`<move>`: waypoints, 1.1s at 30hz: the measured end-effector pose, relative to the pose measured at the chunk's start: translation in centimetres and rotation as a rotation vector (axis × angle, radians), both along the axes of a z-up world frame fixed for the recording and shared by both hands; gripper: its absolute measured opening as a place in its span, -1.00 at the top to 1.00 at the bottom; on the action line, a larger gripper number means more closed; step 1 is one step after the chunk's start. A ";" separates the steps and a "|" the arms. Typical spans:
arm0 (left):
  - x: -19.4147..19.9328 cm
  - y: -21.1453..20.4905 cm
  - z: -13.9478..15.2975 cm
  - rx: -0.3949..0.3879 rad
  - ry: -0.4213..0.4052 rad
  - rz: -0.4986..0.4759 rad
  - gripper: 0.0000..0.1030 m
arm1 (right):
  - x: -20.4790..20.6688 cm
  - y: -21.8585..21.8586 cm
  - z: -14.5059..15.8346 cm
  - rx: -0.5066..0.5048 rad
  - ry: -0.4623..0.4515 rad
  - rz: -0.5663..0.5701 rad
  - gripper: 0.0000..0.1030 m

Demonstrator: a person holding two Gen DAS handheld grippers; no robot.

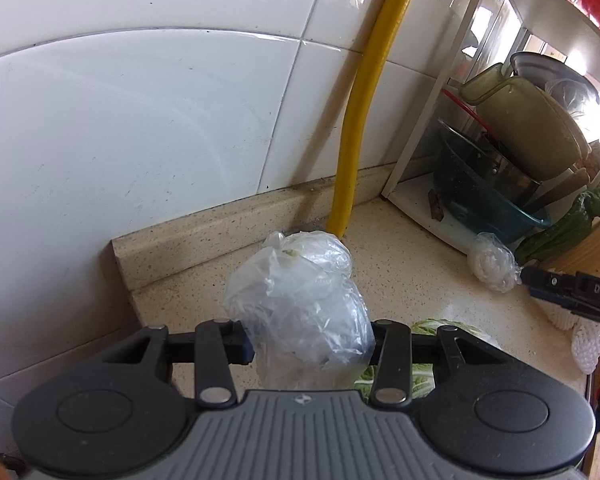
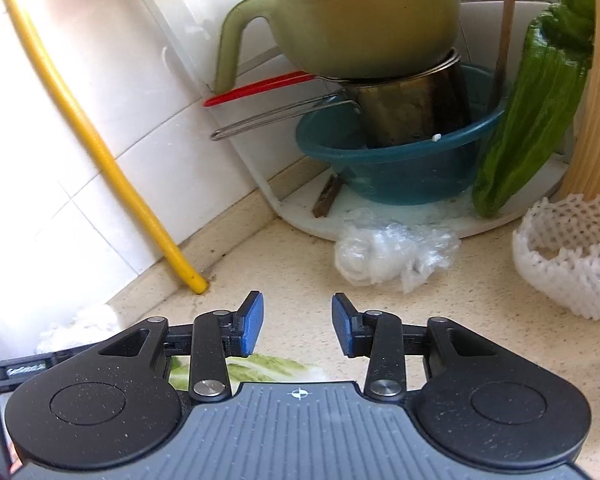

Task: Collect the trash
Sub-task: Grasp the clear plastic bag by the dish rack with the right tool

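Trash collecting under way: left gripper (image 1: 310, 344) clamping crumpled plastic bag (image 1: 300, 304); right gripper (image 2: 298, 328) gaping narrowly, empty, needing advance toward plastic wad (image 2: 388, 252) at twelve o'clock on surface (image 2: 284, 264).

Home kitchen. Speckled stone countertop (image 2: 300, 264) under the tongs, white tiled wall (image 1: 140, 120) ahead. Ahead-right a rack (image 1: 420, 128) holds a stacked green jug (image 2: 364, 32), steel pot (image 2: 412, 108), blue basin (image 2: 400, 172); green pepper (image 2: 532, 112) beside.

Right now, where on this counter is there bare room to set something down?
Bare counter lies between the yellow hose and the crumpled plastic wrap. It is crowded right of that: white shelf with stacked bowls, green pepper, foam net.
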State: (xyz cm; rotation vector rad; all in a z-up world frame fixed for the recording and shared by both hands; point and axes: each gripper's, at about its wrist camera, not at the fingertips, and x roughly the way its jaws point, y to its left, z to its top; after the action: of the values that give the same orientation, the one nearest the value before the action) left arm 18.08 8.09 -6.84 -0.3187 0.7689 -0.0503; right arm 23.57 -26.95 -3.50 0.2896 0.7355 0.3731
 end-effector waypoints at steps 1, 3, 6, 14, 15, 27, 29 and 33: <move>-0.1 0.0 0.0 -0.001 -0.001 0.000 0.24 | 0.2 -0.2 0.0 -0.016 -0.008 -0.019 -0.06; 0.0 0.0 0.0 -0.001 -0.001 0.000 0.24 | 0.7 -0.5 0.1 -0.062 -0.028 -0.064 -0.58; 0.5 -0.3 -0.1 0.003 0.002 0.003 0.24 | 2.5 -0.4 -0.8 -0.120 -0.030 -0.074 -0.87; 2.6 -2.2 -1.1 0.033 0.022 -0.016 0.24 | 6.5 1.9 -4.2 -0.164 0.004 -0.125 -0.56; 2.7 -2.4 -1.2 0.032 0.029 -0.020 0.24 | 6.6 2.0 -4.1 -0.152 0.004 -0.122 -0.39; 2.3 -3.2 -0.1 0.046 0.013 -0.075 0.24 | 3.5 2.3 -1.2 0.009 0.065 0.053 0.20; 2.0 -3.3 0.1 0.057 0.011 -0.077 0.24 | 2.7 2.7 -0.4 0.014 0.072 0.083 0.20; 1.2 -3.3 0.4 0.071 0.009 -0.072 0.24 | 1.1 4.1 1.0 0.004 0.070 0.151 0.20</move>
State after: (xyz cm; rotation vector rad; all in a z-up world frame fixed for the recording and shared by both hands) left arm 19.33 4.77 -6.44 -0.2243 0.7886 -0.0890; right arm 24.71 -22.84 -2.47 0.2529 0.8284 0.5100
